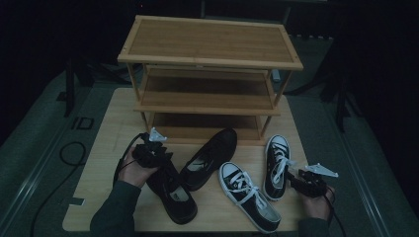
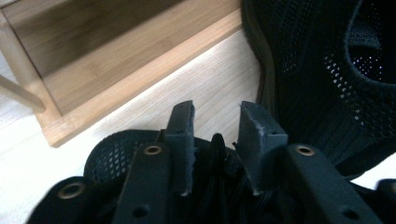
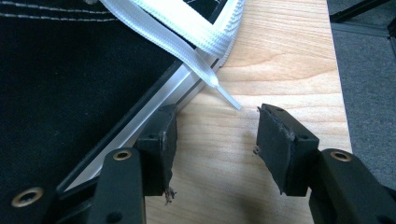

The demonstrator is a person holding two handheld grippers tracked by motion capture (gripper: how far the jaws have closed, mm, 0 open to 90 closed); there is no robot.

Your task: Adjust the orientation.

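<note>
Four shoes lay on the tabletop (image 1: 104, 148) before one three-tier rack (image 1: 210, 74): two black mesh shoes (image 1: 173, 190), two sneakers (image 1: 249, 197). The left hand-held gripper (image 2: 215, 122) stood parted over a mesh shoe; the right hand-held gripper (image 3: 214, 135) gaped empty beside a sneaker.

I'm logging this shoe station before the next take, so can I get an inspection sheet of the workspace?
Surface: pale wooden table, lit dimly.
Job's things: two black mesh shoes, one under the left claw, one beside it; two black-and-white laced sneakers; three-tier wooden shoe rack, shelves bare.
Clutter: nothing seen.
Grippers: left claw open over the near mesh shoe, nothing pinched between the pads; right claw open over bare table beside a sneaker's sole edge and lace tip.
Cables: black cable looping on the floor to the table's left.
Surroundings: grey floor, dark stands behind.
</note>
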